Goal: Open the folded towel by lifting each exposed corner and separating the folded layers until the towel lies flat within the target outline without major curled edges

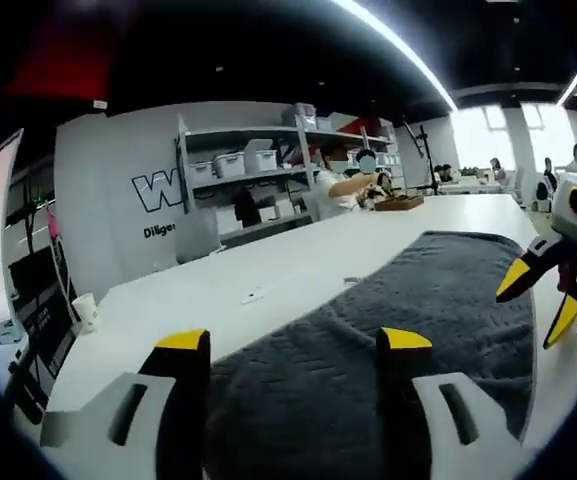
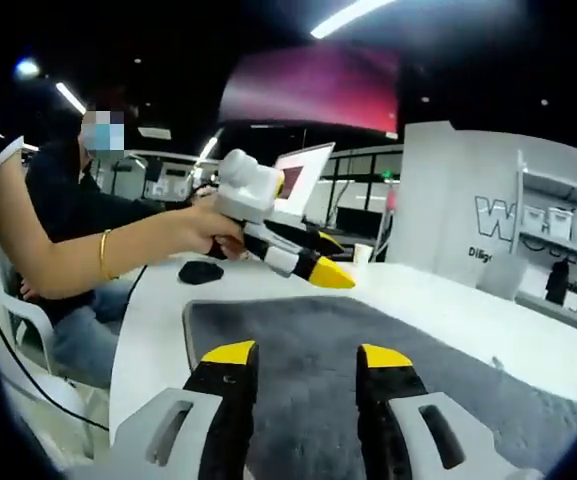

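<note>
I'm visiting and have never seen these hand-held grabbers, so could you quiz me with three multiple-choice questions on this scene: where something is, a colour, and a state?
1. Where does the grey towel lie?
A. On the white table
B. On a shelf
C. On the floor

2. What colour are the jaw tips of the left gripper?
A. Red
B. Yellow
C. Green

3. How do the right gripper's jaws stand?
A. Apart, holding nothing
C. Clamped on a cup
B. Closed on the towel

Answers: 1 A, the towel is spread over the tabletop. 2 B, both tips are yellow. 3 A, towel shows through the gap.
</note>
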Demonstrator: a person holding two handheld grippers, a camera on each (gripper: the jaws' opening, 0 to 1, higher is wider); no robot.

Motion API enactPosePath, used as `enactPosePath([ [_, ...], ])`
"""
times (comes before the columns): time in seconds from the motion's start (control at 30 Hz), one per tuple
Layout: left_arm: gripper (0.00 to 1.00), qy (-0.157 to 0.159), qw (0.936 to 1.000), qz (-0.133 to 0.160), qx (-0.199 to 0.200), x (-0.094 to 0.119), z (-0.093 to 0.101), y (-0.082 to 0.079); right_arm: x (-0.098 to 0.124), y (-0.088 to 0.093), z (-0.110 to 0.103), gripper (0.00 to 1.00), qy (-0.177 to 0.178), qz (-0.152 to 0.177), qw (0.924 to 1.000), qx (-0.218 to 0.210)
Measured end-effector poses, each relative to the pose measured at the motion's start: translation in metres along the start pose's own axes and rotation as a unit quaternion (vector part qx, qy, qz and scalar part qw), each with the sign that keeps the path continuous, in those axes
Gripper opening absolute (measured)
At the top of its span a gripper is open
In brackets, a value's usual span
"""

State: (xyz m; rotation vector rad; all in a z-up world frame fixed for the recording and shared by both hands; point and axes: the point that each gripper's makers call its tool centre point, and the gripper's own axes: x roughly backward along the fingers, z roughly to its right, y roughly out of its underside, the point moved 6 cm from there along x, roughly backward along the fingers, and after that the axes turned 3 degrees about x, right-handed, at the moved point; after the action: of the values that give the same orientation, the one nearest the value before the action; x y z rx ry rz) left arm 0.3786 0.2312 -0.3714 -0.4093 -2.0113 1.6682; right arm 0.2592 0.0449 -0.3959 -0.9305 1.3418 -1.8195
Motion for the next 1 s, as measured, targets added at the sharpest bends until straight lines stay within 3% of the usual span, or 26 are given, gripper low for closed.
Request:
enactPosePath([
  [0.23,0.77,0.009,0.9982,0.049,0.033,0.018,0.02,-0.012,0.038,0.004,0.011,0.42,0.008,0.007,0.9999,-0.004],
  [0.37,0.86,0.008,0.9979,0.052,0.039,0.025,0.026,-0.012,0.05,0.006,0.016,0.44,0.013,0.011,0.9997,-0.018],
  [0.6,0.94,-0.036,0.995,0.076,0.055,0.042,0.034,-0.012,0.087,0.004,0.032,0.47,0.045,0.032,0.9979,-0.034],
  [0.77,0.93,-0.06,0.991,0.086,0.084,0.065,0.051,-0.001,0.105,0.0,0.042,0.48,0.071,0.038,0.9964,-0.026],
  [1.0,0.94,-0.075,0.9904,0.089,0.074,0.084,0.061,-0.004,0.127,0.001,0.053,0.5,0.095,0.039,0.9945,-0.022],
])
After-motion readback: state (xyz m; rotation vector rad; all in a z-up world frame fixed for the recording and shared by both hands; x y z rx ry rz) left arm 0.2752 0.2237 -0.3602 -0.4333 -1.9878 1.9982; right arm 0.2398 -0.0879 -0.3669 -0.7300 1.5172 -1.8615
